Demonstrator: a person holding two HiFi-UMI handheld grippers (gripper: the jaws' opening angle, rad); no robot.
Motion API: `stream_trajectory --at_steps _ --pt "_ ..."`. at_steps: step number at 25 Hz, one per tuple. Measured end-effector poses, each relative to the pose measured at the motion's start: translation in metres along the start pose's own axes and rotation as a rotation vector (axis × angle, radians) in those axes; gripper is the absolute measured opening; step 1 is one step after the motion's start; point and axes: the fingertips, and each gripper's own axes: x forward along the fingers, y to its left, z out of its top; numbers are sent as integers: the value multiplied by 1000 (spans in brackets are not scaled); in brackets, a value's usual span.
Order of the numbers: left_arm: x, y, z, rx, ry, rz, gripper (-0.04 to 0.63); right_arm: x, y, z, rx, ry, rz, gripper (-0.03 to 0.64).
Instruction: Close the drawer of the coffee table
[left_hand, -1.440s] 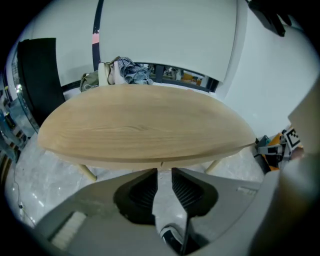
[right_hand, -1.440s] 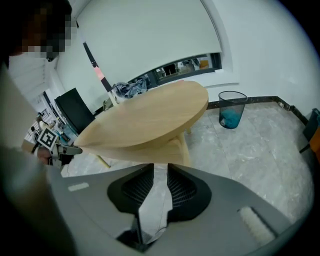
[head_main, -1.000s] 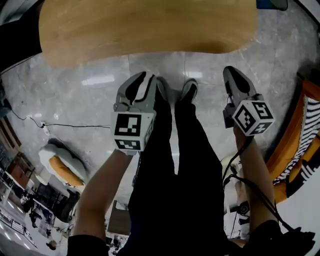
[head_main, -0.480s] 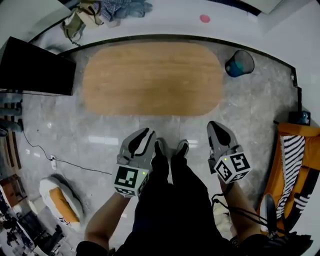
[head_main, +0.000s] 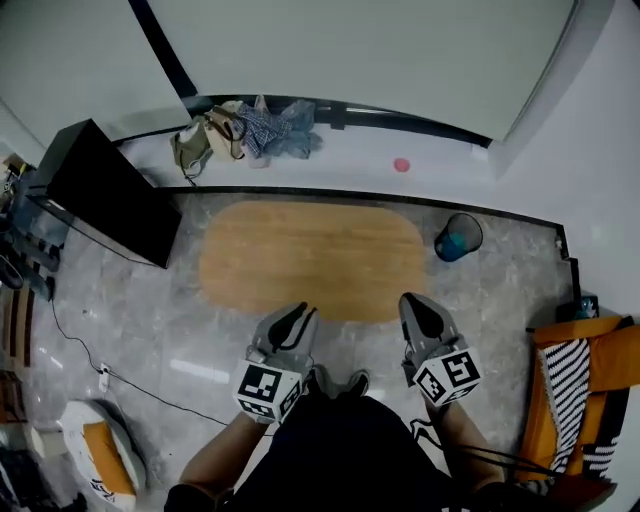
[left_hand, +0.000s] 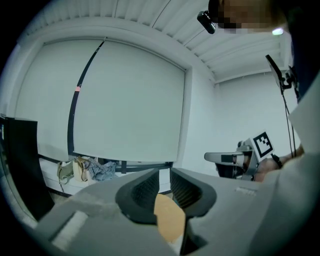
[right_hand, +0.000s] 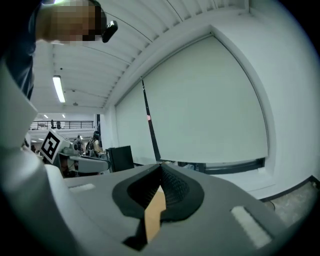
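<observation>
Centre frame: the oval wooden bench (head_main: 312, 260). A black box-shaped cabinet (head_main: 110, 195) stands to its upper left, a round teal bin (head_main: 458, 238) just off its right end, a heap of clothes and bags (head_main: 245, 130) behind it, and an orange striped chair (head_main: 580, 390) at lower right.

Blue bin (head_main: 458, 238) on grey floor (head_main: 150, 300); clothes heap (head_main: 262, 128) on white ledge (head_main: 350, 165); black cabinet (head_main: 105, 195) left.

Grey stone floor (head_main: 500, 300), oval wooden coffee table (head_main: 312, 260) standing on it, blue bin (head_main: 458, 238) near its right end, perhaps a cable (head_main: 160, 394) at left
</observation>
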Motion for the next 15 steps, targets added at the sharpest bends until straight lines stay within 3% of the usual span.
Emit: stream_trajectory --at_steps 7,15 --pt "-20 20 60 30 -162 29 72 -14 18 47 -80 -113 -60 2" --pt "-13 25 106 108 -275 4 63 -11 21 86 -203 -182 -104 2"
